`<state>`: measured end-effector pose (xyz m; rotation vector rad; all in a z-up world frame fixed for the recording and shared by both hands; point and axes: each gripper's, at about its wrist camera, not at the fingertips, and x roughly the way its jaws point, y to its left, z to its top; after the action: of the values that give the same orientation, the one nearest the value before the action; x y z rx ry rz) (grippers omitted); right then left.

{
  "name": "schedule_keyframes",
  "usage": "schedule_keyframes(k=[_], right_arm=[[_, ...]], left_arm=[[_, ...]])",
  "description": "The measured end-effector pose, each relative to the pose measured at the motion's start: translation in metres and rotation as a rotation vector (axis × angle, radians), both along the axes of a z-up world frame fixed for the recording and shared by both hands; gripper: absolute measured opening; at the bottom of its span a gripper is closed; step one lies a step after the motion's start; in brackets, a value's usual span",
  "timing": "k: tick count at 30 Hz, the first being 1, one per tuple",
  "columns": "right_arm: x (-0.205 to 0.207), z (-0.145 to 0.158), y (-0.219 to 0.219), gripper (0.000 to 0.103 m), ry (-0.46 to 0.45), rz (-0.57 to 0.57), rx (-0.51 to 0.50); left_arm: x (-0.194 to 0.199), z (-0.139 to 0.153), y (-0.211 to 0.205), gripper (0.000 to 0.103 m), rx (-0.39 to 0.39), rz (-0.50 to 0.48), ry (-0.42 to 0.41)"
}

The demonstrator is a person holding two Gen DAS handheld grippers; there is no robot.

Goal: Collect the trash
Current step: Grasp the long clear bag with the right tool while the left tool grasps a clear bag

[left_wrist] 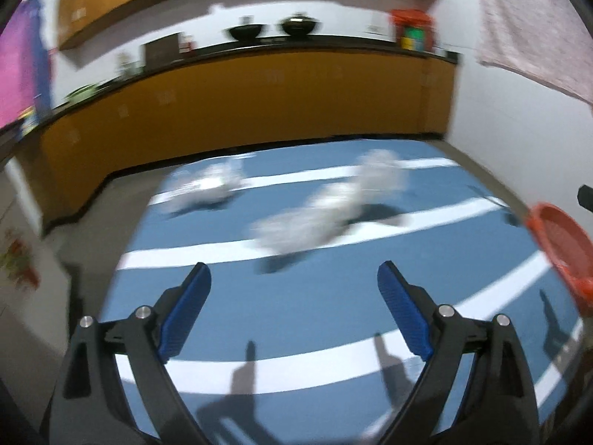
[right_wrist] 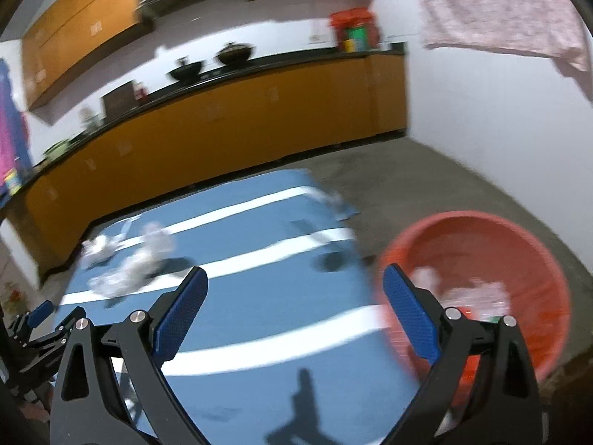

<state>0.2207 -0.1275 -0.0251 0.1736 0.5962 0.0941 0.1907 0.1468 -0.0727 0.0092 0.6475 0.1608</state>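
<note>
Crumpled white trash lies on a blue mat with white stripes (left_wrist: 315, 315). One long wad (left_wrist: 315, 218) lies just ahead of my left gripper (left_wrist: 294, 278), which is open and empty above the mat. Another wad (left_wrist: 211, 185) lies farther left, and a third (left_wrist: 381, 170) farther back. An orange tub (right_wrist: 519, 259) stands on the floor at the mat's right edge with white trash inside (right_wrist: 478, 296). My right gripper (right_wrist: 294, 280) is open and empty, its right finger over the tub's rim. The wads show at left in the right wrist view (right_wrist: 126, 267).
Orange cabinets with a dark countertop (left_wrist: 259, 89) run along the far side, with black bowls (left_wrist: 246, 31) and a red container (left_wrist: 411, 29) on top. A white wall (right_wrist: 481, 129) with a hanging pink cloth (right_wrist: 500, 7) is on the right. Grey floor (right_wrist: 407, 185) surrounds the mat.
</note>
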Motion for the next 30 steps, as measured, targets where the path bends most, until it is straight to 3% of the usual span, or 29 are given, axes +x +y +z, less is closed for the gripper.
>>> schedule_keyframes(k=[4,7,14,20,22,25,30], right_arm=[[0.018,-0.006,0.072,0.081,0.032,0.117,-0.005],[0.032,-0.014,0.122,0.077,0.061,0.175,-0.012],[0.076,-0.034,0.209,0.074,0.146,0.184,-0.034],[0.111,-0.060,0.227,0.074,0.257,0.086,-0.046],[0.119,-0.068,0.228,0.057,0.293,0.083,-0.048],[0.121,-0.072,0.226,0.044,0.289,0.107,-0.080],[0.110,-0.070,0.194,0.040,0.261,0.121,-0.112]], left_arm=[[-0.018,0.003,0.059,0.089,0.014,0.136,-0.029],[-0.028,0.005,0.088,0.089,0.019,0.209,-0.048],[-0.041,0.010,0.148,0.089,-0.038,0.341,-0.077],[-0.036,0.004,0.173,0.089,-0.068,0.385,-0.075],[-0.033,0.002,0.175,0.089,-0.077,0.387,-0.069],[-0.025,-0.001,0.174,0.089,-0.095,0.373,-0.064],[-0.003,-0.002,0.161,0.094,-0.091,0.308,-0.067]])
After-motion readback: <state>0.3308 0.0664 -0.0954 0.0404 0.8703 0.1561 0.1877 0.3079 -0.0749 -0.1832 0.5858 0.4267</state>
